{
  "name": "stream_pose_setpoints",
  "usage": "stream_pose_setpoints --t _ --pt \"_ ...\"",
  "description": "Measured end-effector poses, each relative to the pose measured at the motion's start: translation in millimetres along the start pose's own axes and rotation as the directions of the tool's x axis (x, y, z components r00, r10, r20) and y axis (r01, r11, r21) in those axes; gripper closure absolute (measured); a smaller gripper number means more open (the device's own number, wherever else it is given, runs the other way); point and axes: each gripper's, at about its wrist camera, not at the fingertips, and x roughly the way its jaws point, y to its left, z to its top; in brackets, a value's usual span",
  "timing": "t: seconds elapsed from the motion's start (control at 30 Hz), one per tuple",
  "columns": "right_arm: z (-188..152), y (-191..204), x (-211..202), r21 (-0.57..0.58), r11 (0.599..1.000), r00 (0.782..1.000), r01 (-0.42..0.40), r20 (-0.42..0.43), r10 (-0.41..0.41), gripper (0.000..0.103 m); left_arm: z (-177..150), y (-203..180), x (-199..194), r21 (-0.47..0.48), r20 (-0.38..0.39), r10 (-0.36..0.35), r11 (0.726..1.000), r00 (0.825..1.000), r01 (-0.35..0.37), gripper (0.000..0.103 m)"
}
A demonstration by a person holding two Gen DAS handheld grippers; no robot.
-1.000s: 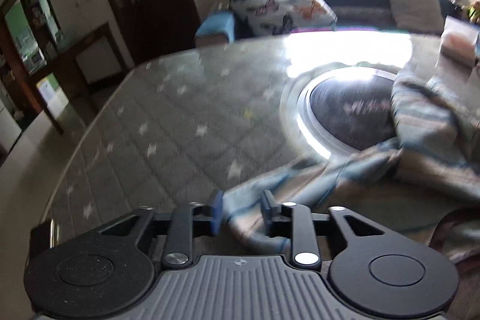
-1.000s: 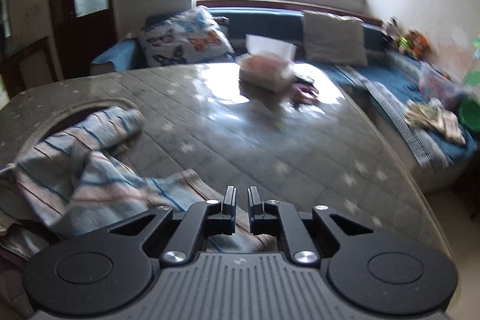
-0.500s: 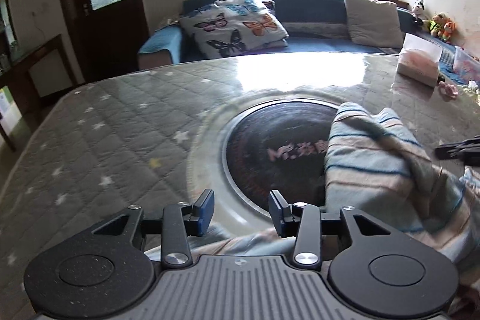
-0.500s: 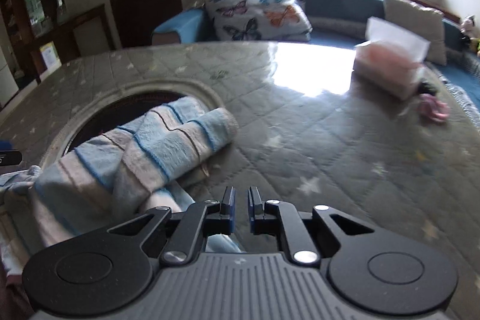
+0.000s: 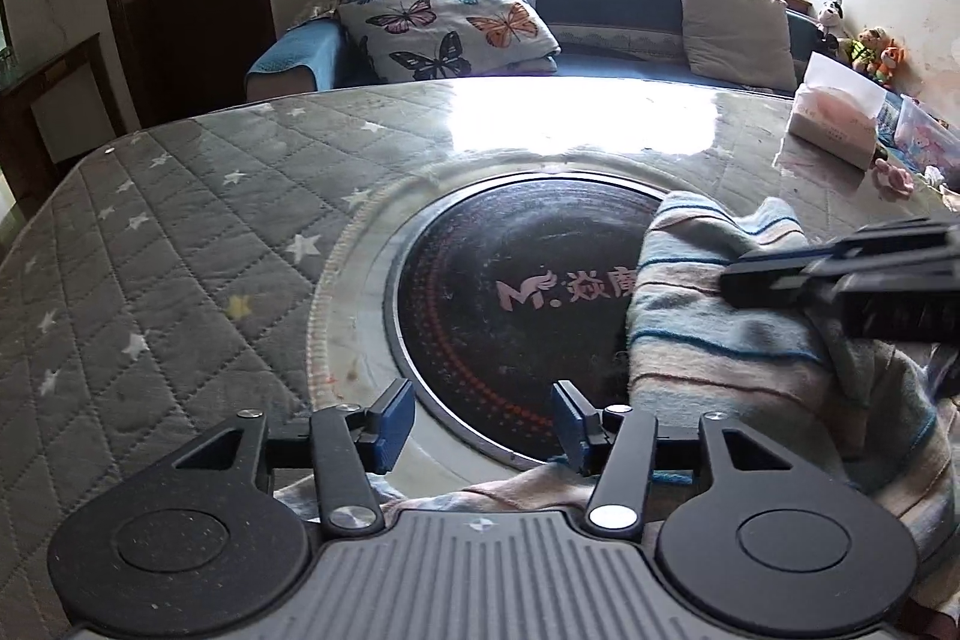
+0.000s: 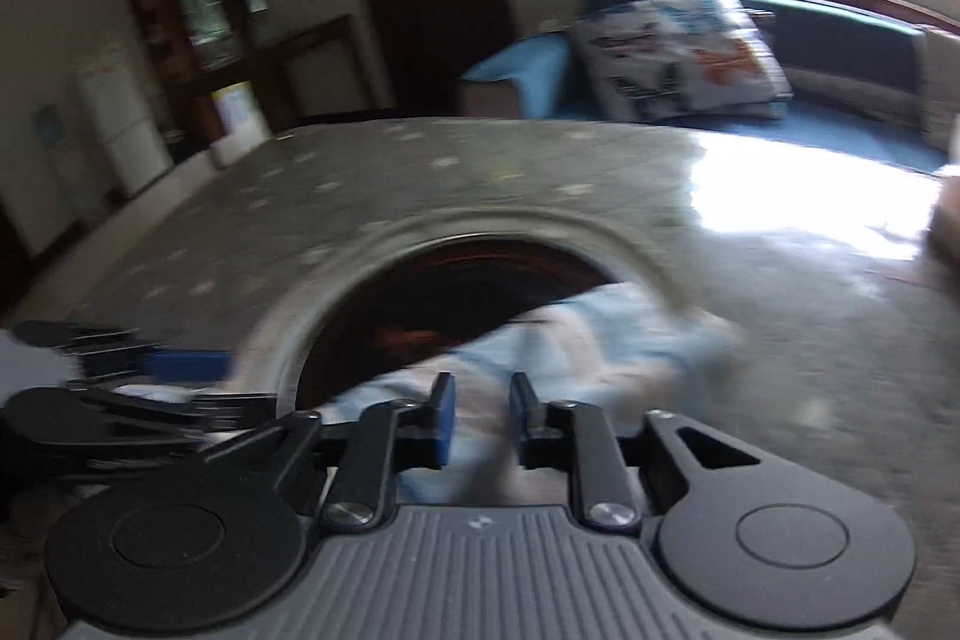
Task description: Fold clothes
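Observation:
A blue, pink and white striped garment point(image 5: 720, 334) lies bunched on the right side of the table, partly over the dark round plate point(image 5: 510, 292). My left gripper point(image 5: 483, 421) is open above the plate's near rim, nothing between its fingers, and a fold of the cloth lies under its body. My right gripper point(image 5: 744, 277) comes in from the right over the heap. In the blurred right wrist view, the right gripper point(image 6: 483, 415) has its jaws parted above the pale garment point(image 6: 600, 340). The left gripper point(image 6: 180, 364) shows at the left edge there.
A grey quilted cover with stars point(image 5: 180, 250) covers the round table. A tissue box point(image 5: 834, 124) and a small pink thing stand at the far right. Behind the table are a blue sofa with a butterfly pillow point(image 5: 450, 16), a beige cushion and a dark door.
My left gripper let go of the cloth edge, opened wide and swung over the round plate. My right gripper swung left over the heap and its jaws parted.

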Motion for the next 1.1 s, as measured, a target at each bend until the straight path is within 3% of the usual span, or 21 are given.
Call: stream_pose_setpoints --t 0.1,0.23,0.33,0.4,0.5,0.67,0.77,1.0,1.1 --pt "-1.7 10.4 -3.5 -0.025 1.000 1.000 -0.009 0.015 0.009 0.082 0.2 -2.3 0.9 0.000 0.001 -0.009 1.000 1.000 0.009 0.048" --pt "-1.6 0.7 -22.7 -0.015 0.999 0.998 0.049 0.046 -0.048 0.069 7.6 -3.2 0.6 -0.002 0.018 -0.023 1.000 1.000 0.023 0.045" --pt "-3.3 -17.7 -29.1 0.026 0.991 0.990 0.132 0.042 -0.133 0.062 15.2 -9.5 3.2 0.000 0.027 -0.049 0.999 0.998 0.049 0.044" --pt "-7.2 -30.4 -28.1 0.077 0.988 0.990 0.134 0.032 -0.137 0.061 19.9 -15.3 4.9 0.006 0.030 -0.066 0.998 0.997 0.066 0.044" --pt "-13.7 -49.4 -25.3 0.160 0.980 0.992 0.122 0.016 -0.126 0.050 23.2 -25.1 4.7 0.027 0.042 -0.093 0.995 0.995 0.092 0.043" --pt "-24.6 -81.1 -20.6 0.295 0.950 0.994 0.102 -0.008 -0.105 0.050 32.8 -34.2 3.5 0.031 0.062 -0.120 0.993 0.991 0.118 0.043" --pt "-27.1 -81.3 -22.3 0.309 0.947 0.995 0.091 0.000 -0.096 0.054 42.5 -32.9 -0.4 0.025 0.090 -0.123 0.992 0.988 0.121 0.042" --pt "-31.9 -76.6 -27.7 0.320 0.945 0.997 0.066 0.023 -0.078 0.055 58.9 -32.7 -11.4 0.029 0.152 -0.123 0.992 0.981 0.120 0.031" --pt "-33.9 -74.5 -29.9 0.325 0.944 0.997 0.055 0.034 -0.070 0.050 60.6 -35.4 -11.7 0.042 0.159 -0.125 0.992 0.979 0.119 0.022"
